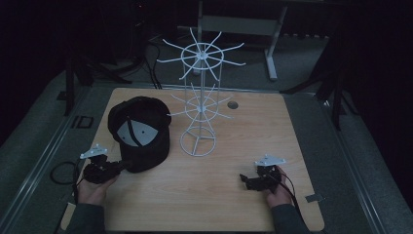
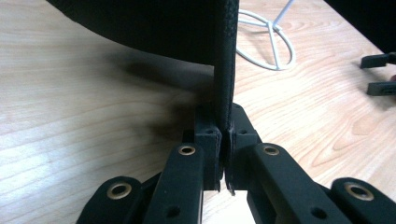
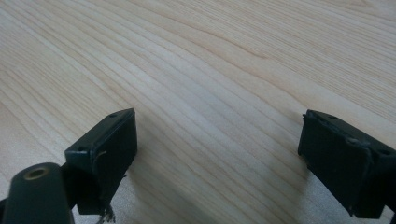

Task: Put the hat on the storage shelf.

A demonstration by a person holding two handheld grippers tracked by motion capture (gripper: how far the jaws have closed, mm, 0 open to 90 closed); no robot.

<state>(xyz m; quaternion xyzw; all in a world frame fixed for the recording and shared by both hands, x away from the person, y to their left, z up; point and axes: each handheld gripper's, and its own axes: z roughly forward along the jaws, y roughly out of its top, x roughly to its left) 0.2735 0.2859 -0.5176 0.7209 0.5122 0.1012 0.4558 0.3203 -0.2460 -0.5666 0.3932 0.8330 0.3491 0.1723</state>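
Observation:
A black cap [image 1: 140, 132] lies on the wooden table [image 1: 229, 200] at the left, its pale inner label facing up. My left gripper [image 1: 127, 165] is shut on the cap's brim [image 2: 225, 70], which stands edge-up between the jaws in the left gripper view. A white wire rack [image 1: 199, 105] with radiating hooks stands at mid-table, right of the cap; its ring base [image 2: 268, 42] is seen beyond the brim. My right gripper [image 1: 242, 178] rests low over the table's front right, jaws wide open with bare wood between its fingertips [image 3: 105, 149].
A small round grommet [image 1: 233, 105] sits in the tabletop behind the rack. Cables trail off the table's left side [image 1: 61, 171]. A metal frame [image 1: 272, 46] stands on the dark floor beyond the far edge.

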